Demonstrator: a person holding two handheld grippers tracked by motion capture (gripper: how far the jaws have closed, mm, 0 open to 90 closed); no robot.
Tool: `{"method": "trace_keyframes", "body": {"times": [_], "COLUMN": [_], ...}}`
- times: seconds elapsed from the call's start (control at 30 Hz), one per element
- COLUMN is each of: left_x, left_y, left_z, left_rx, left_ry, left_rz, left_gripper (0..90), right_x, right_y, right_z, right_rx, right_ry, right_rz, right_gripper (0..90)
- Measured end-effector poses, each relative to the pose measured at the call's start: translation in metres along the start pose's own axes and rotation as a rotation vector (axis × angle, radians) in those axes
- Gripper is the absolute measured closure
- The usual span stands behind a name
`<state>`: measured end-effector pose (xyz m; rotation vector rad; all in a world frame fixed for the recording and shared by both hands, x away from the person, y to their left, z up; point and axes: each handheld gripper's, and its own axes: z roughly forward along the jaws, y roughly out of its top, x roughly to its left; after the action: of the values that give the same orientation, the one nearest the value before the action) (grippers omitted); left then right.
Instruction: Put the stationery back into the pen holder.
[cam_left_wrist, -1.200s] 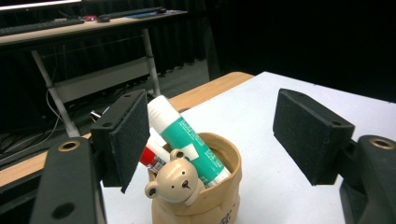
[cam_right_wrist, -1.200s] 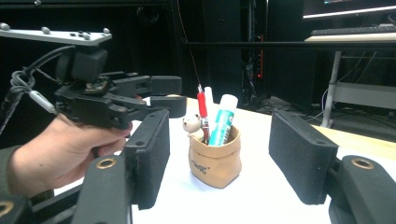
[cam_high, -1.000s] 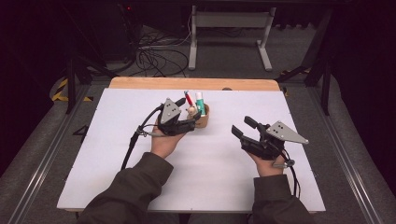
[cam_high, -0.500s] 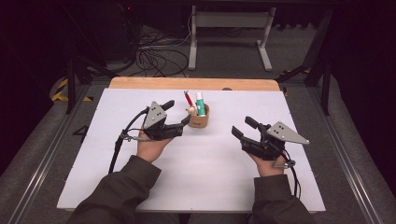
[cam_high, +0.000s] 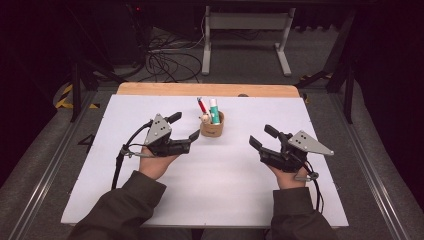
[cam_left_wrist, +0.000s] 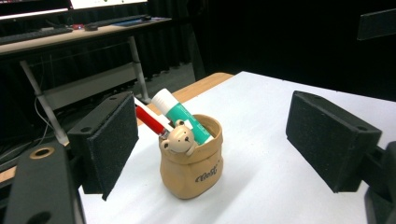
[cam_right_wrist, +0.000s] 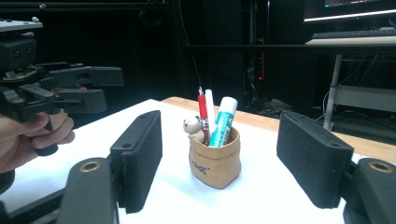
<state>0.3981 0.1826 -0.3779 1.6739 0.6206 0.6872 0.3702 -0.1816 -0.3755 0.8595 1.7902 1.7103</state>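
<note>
Both grippers, your left (cam_high: 186, 127) and right (cam_high: 261, 137), have just been opening, nothing between the jaws; the left is backing off the tan pouch (cam_high: 211, 127) (pens inside) near the table's (cam_high: 240, 195) far edge, so the drop-off looks done.

Around our white table

We see a metal stand (cam_high: 246, 30) behind the table (cam_high: 150, 200), tangled cables (cam_high: 165, 60) on the floor, desks with keyboards beyond
</note>
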Motion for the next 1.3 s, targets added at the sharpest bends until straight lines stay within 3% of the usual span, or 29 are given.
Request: {"method": "trace_keyframes", "body": {"times": [0.9, 1.3], "left_x": [0.009, 0.014], "left_y": [-0.004, -0.011], "left_z": [-0.061, -0.084], "left_rx": [-0.004, -0.012], "left_ry": [0.004, 0.022], "left_rz": [0.006, -0.012], "left_gripper": [12.8, 12.4], "right_x": [-0.005, -0.006], "right_y": [0.000, 0.000], "right_z": [-0.010, -0.013], "right_rx": [0.002, 0.003], "right_ry": [-0.008, -0.007], "right_rz": [0.013, 0.022], "right_gripper": [26.1, 23.1]}}
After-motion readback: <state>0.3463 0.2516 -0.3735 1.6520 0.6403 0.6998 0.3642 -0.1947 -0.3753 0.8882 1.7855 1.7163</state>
